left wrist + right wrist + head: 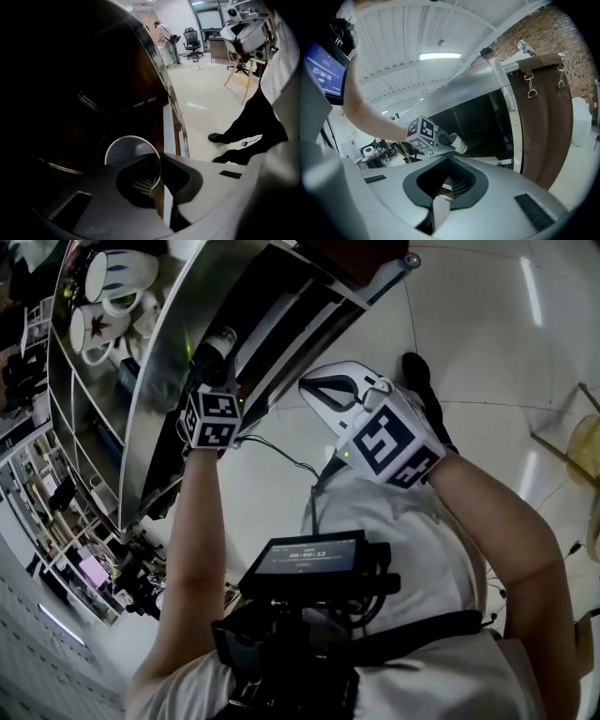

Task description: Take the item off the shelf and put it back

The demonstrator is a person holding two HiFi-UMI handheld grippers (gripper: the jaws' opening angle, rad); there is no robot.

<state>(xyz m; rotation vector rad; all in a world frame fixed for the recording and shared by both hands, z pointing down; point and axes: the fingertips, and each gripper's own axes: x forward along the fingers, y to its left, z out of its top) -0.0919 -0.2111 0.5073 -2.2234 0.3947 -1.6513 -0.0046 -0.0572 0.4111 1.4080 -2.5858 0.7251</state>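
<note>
A white paper cup [125, 152] shows its open mouth in the left gripper view. My left gripper [157, 161] is shut on the cup's rim, one jaw inside and one outside. In the head view the left gripper [214, 381] holds the cup [218, 341] up at the edge of the metal shelf unit [155, 390]. The right gripper view shows the same cup [459, 144] sticking out past the left gripper's marker cube, in front of the dark shelf opening [483, 117]. My right gripper [323, 390] hangs beside the shelf, away from the cup, shut with nothing in it.
Several patterned mugs [108, 282] stand on another level of the shelf. A brown panel [543, 122] hangs beside the shelf. A chest-mounted screen [309, 559] sits below the grippers. Pale floor [206, 93] stretches toward office chairs [191, 40] and a wooden stool [241, 77].
</note>
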